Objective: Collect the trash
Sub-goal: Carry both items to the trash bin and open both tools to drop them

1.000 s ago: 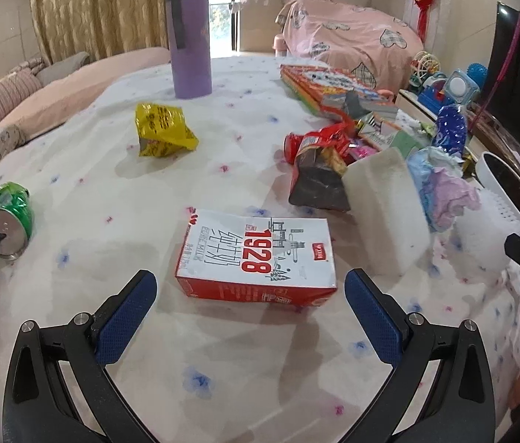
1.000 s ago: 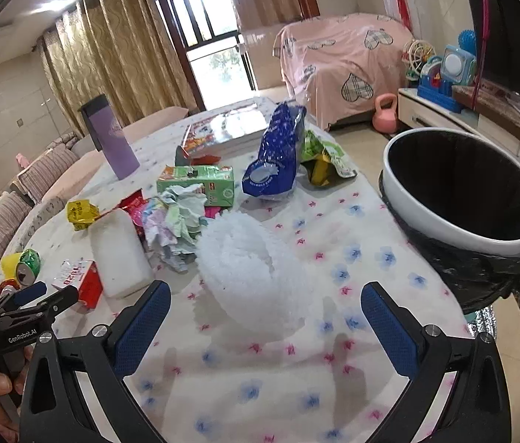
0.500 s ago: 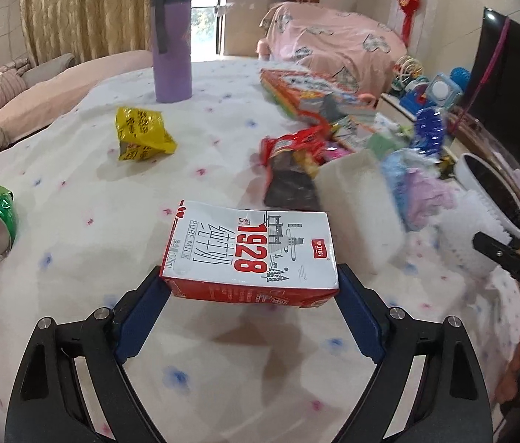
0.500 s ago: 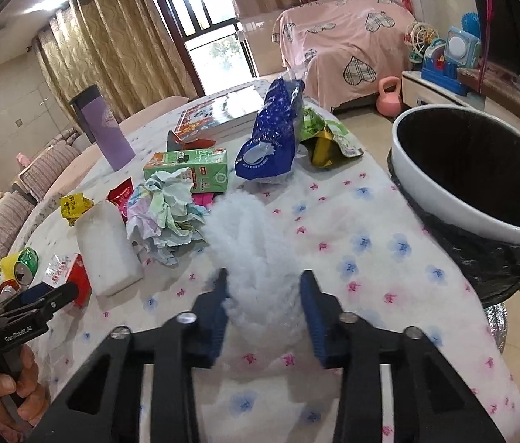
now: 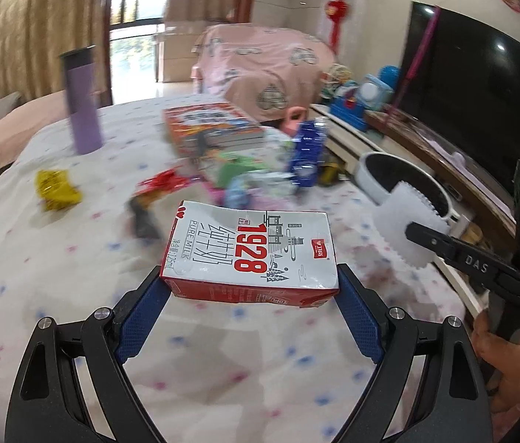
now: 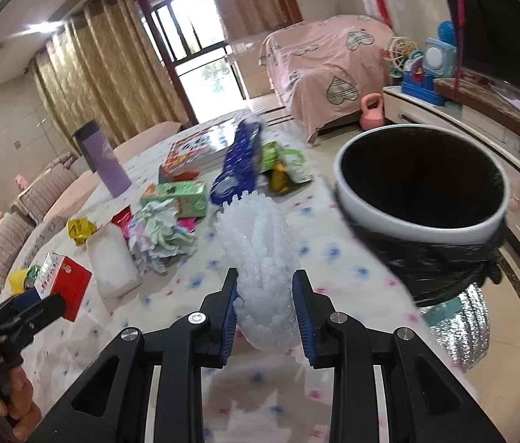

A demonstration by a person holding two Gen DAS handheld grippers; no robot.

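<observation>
A red and white milk carton (image 5: pixel 249 247) hangs above the flowered tablecloth (image 5: pixel 57 295). My left gripper (image 5: pixel 250 280) is shut on its two ends. My right gripper (image 6: pixel 265 280) has a white foam fruit net (image 6: pixel 256 232) squeezed between its blue pads, and its jaws are still closing on it. The net is lifted off the cloth. A white bin with a black bag (image 6: pixel 370 210) stands off the table's right edge, just right of the net. The left wrist view shows the same net (image 5: pixel 407 229) in front of the bin (image 5: pixel 370 181).
More litter lies mid-table: a white foam block (image 6: pixel 112 262), crumpled tissues (image 6: pixel 160 232), a green box (image 6: pixel 182 192), a blue bag (image 6: pixel 239 162) and a yellow wrapper (image 5: pixel 57 188). A purple bottle (image 5: pixel 82 110) and a flat picture box (image 6: pixel 201 144) stand farther back.
My left gripper closed on the milk carton, lifted it and swung right toward the bin. My right gripper closed on the foam net and raised it off the cloth.
</observation>
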